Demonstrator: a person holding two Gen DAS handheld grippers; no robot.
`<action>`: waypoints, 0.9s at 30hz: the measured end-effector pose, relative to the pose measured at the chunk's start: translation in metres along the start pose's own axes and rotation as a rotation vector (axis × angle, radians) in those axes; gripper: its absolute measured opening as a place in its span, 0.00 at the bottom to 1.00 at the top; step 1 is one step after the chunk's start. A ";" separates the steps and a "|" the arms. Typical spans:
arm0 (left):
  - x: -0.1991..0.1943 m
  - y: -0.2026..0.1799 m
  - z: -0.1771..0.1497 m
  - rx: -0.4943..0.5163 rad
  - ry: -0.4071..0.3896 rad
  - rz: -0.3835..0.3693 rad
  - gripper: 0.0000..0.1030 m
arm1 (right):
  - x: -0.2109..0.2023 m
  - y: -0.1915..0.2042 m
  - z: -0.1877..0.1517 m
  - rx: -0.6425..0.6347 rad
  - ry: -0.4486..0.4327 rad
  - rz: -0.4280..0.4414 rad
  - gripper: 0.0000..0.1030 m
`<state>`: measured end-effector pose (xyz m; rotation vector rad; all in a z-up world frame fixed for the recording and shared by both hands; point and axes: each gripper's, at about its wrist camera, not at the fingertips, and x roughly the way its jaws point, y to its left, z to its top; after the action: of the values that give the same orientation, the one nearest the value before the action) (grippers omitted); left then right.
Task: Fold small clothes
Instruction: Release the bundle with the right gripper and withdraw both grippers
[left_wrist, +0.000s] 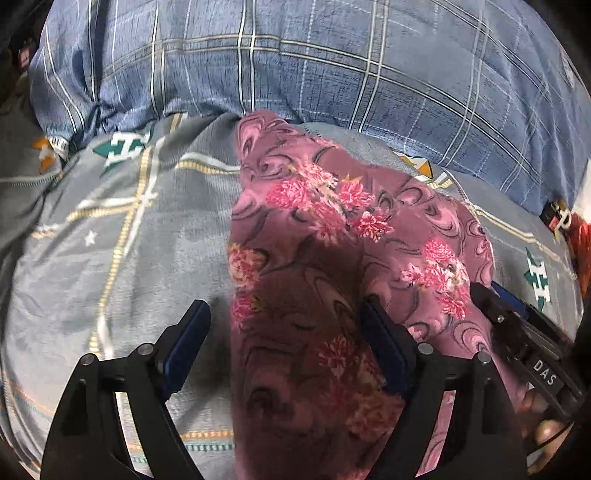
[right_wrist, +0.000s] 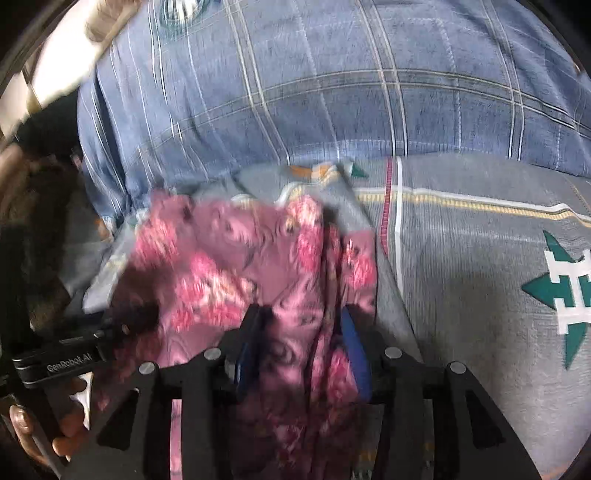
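A pink-mauve garment (left_wrist: 332, 258) with red flower print lies spread on the grey bed sheet (left_wrist: 129, 258). My left gripper (left_wrist: 284, 312) hovers open and wide over its near left edge, the left finger above bare sheet and the right finger above the cloth. At the garment's right side I see part of the other gripper (left_wrist: 517, 325). In the right wrist view the garment (right_wrist: 221, 258) is blurred and bunched. A fold of it runs between the fingers of my right gripper (right_wrist: 300, 317), whose jaws stand apart without pinching it. The left gripper's tip (right_wrist: 110, 328) shows at the cloth's left.
A bulky blue plaid quilt (left_wrist: 295, 66) rises along the far side of the sheet, also filling the top of the right wrist view (right_wrist: 295, 92). The sheet (right_wrist: 480, 258) carries teal and white motifs. A small black and red object (left_wrist: 557, 218) lies at the far right. A hand (right_wrist: 66, 424) grips the left tool.
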<state>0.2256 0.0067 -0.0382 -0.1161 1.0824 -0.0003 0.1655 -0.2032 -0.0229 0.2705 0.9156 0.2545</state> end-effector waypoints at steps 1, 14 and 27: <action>0.000 0.001 0.001 -0.011 0.005 -0.005 0.82 | -0.001 -0.001 -0.001 0.008 0.005 0.004 0.44; -0.060 0.019 -0.073 0.045 -0.015 -0.054 0.82 | -0.078 -0.024 -0.053 0.010 0.044 -0.086 0.72; -0.116 0.022 -0.148 0.148 -0.131 0.102 0.83 | -0.164 0.014 -0.102 -0.270 0.025 -0.352 1.00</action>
<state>0.0395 0.0211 -0.0069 0.0716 0.9533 0.0185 -0.0135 -0.2318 0.0442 -0.1443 0.9250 0.0534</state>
